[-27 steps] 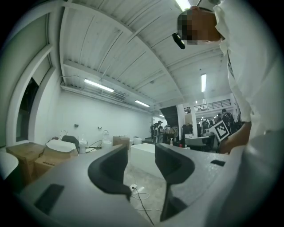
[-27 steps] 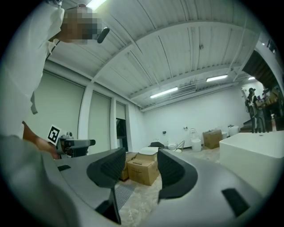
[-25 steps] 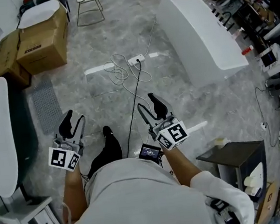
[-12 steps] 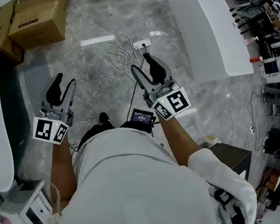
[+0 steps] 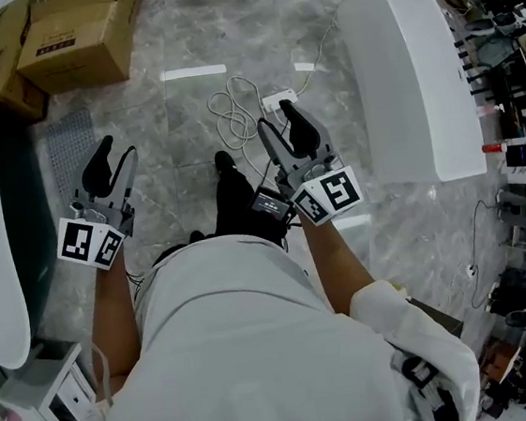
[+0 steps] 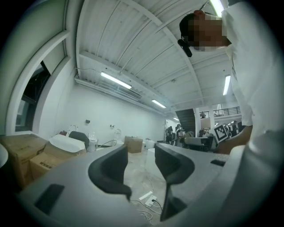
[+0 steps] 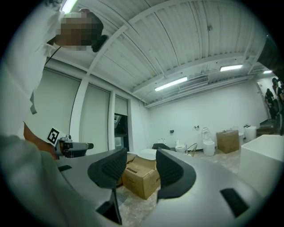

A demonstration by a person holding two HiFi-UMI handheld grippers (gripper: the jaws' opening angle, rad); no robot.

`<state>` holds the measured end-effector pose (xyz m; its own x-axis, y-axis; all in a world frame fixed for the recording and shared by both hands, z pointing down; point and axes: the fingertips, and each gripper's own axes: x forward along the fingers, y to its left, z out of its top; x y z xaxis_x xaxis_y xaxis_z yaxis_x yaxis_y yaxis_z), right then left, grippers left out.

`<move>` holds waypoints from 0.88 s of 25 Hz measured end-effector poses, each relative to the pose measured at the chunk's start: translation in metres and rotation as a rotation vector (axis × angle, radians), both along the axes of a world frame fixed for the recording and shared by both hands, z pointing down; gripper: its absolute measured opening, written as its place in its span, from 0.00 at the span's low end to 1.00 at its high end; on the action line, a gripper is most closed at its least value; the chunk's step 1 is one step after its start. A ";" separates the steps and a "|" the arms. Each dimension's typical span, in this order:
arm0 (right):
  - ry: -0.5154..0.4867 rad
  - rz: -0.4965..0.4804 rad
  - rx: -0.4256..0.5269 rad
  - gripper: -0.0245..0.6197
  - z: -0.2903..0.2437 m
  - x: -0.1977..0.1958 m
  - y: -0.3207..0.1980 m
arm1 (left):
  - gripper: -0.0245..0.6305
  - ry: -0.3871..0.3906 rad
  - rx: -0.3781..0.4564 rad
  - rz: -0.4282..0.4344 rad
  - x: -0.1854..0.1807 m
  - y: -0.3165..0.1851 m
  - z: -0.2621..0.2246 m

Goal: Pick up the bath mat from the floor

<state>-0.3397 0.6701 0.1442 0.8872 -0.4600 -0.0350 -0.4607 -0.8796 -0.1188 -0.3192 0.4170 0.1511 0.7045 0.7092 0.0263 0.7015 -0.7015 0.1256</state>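
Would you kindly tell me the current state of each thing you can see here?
left gripper: open, nothing between its fingers.
right gripper: open and empty; its fingers have just been closing slightly.
bath mat: lying flat on the floor, untouched.
power strip: on the floor, one cable plugged in.
cardboard box: closed.

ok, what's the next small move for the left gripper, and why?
Probably tip the left gripper downward and lower it toward the grey bath mat. Its jaws stand apart with nothing between them, it points level, well above the floor, and the mat lies flat and untouched on the floor just to its left.
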 end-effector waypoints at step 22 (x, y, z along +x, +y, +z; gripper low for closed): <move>-0.031 -0.396 0.075 0.36 0.014 0.368 0.026 | 0.33 -0.076 -0.024 -0.357 0.273 0.051 -0.017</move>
<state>0.0286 0.6957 0.1577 0.6432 -0.7636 -0.0570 -0.7572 -0.6233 -0.1953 -0.0467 0.4678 0.1337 0.9043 0.4202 0.0750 0.4011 -0.8967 0.1873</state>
